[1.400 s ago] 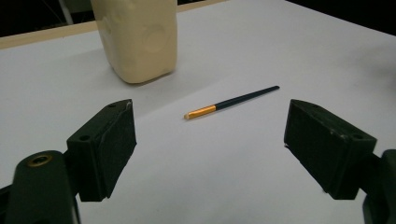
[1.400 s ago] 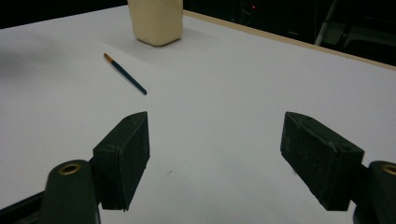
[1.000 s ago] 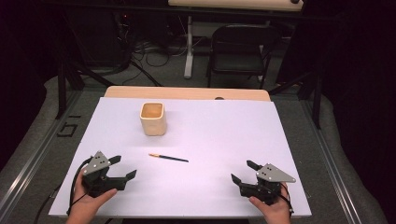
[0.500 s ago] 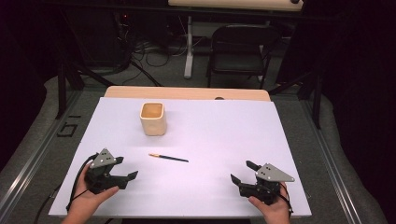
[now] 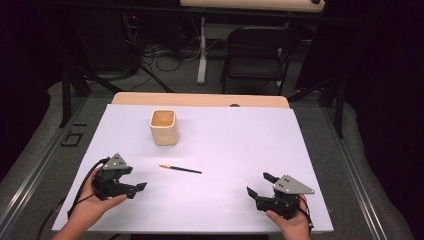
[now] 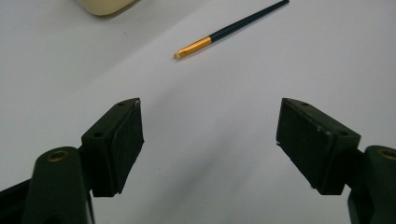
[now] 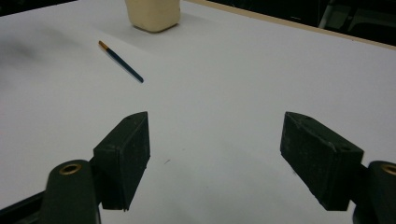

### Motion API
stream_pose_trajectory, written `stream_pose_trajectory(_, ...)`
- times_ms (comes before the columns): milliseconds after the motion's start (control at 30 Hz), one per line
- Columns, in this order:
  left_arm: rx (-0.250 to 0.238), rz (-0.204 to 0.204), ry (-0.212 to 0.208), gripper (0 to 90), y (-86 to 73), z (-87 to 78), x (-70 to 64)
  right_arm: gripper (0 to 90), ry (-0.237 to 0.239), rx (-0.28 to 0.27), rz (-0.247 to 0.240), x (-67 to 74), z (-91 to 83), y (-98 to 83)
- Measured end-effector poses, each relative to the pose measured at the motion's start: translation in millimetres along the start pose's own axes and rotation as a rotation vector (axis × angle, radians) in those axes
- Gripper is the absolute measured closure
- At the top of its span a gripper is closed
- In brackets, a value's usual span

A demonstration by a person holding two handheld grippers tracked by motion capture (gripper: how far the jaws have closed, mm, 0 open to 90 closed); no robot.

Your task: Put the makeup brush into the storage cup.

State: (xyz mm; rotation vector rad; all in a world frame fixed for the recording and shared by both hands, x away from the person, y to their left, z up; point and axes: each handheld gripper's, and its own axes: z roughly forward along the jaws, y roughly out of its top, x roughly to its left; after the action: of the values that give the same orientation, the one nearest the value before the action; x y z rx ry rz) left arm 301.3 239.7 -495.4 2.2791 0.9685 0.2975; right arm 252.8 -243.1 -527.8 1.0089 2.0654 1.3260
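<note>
Our left gripper [image 5: 134, 189] lower left, jaws spread and empty, our right gripper [image 5: 259, 185] lower right, likewise spread, paintbrush [image 5: 180, 169] mid-frame, cream cup [image 5: 163, 127] above it.

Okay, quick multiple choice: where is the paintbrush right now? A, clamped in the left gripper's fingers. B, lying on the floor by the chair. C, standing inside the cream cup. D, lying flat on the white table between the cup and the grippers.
D: the paintbrush lies flat on the table, nearer the person than the cup, and both the left gripper and right gripper are open with nothing between their fingers.
</note>
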Motion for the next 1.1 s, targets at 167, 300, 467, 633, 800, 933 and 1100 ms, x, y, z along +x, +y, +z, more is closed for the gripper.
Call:
stream_pose_trajectory(167,0.060,0.010,-0.008,23.2,5.6,2.5,4.6,24.3,0.001,0.005,0.001,-0.7,-0.3,-0.2)
stream_pose_trajectory(300,0.099,0.017,-0.004,23.2,10.3,4.5,8.5,24.4,0.002,0.001,0.004,-1.4,0.1,-0.7)
stream_pose_trajectory(467,0.144,0.038,-0.004,23.3,17.4,5.4,12.8,24.5,0.002,0.005,0.006,-1.7,0.1,-1.0)
stream_pose_trajectory(633,0.192,0.081,-0.021,24.7,24.8,7.1,14.1,24.6,0.001,0.006,0.005,-1.7,0.4,-1.2)
stream_pose_trajectory(800,0.241,0.124,-0.013,24.7,31.7,11.1,12.6,24.6,0.001,0.005,0.008,-1.9,0.6,-1.3)
stream_pose_trajectory(933,0.257,0.130,-0.019,25.0,37.0,16.2,12.7,24.6,0.002,0.006,0.006,-1.9,0.5,-1.3)
stream_pose_trajectory(1100,0.280,0.141,-0.026,25.3,43.2,23.9,12.1,24.6,0.003,0.007,0.007,-2.0,0.6,-1.5)
